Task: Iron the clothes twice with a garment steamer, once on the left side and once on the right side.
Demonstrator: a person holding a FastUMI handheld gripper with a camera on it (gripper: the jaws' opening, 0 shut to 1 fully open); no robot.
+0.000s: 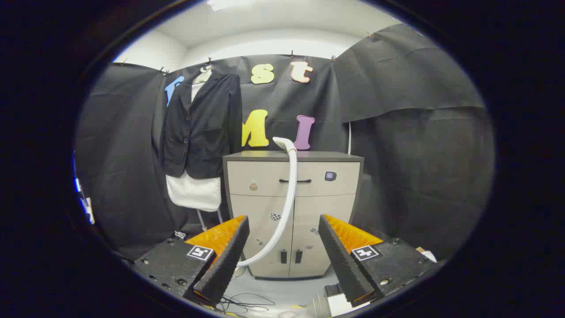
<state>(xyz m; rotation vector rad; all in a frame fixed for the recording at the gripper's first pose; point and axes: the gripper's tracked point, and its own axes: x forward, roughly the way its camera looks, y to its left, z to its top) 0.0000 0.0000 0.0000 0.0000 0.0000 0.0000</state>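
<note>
I am looking forward along the gripper [282, 223], whose two fingers stand wide apart with nothing between them and nothing touching either one. Straight ahead, beyond the fingertips, stands a pale grey cabinet [326, 198] with a dark top, one drawer with a dark bar handle [295, 180] above two lower doors, and a few small stickers dotted over its front. The steamer head [284, 143] rests on the cabinet's top, near the middle of its front edge, and it is white and curved. From it a white hose [287, 207] hangs down the front of the cabinet, sweeping in a long bend toward the floor and passing behind the tip of the left finger, so I cannot tell where it ends. The hose runs through the gap between the fingers as I see it, but it lies well beyond them, against the cabinet. The clothes hang to the left of the cabinet, against the black cloth wall: a dark jacket [201, 128] on a hanger [204, 74], worn over a white garment [194, 192] whose collar shows at the neck and whose hem hangs out below the jacket, just beside the cabinet's upper left corner. Thin stand legs [202, 219] show beneath the white hem. On the pale floor close under the fingers lie some thin dark cables [247, 302], and a white and grey object [340, 304] sits just under the right finger; I cannot tell what it is.
</note>
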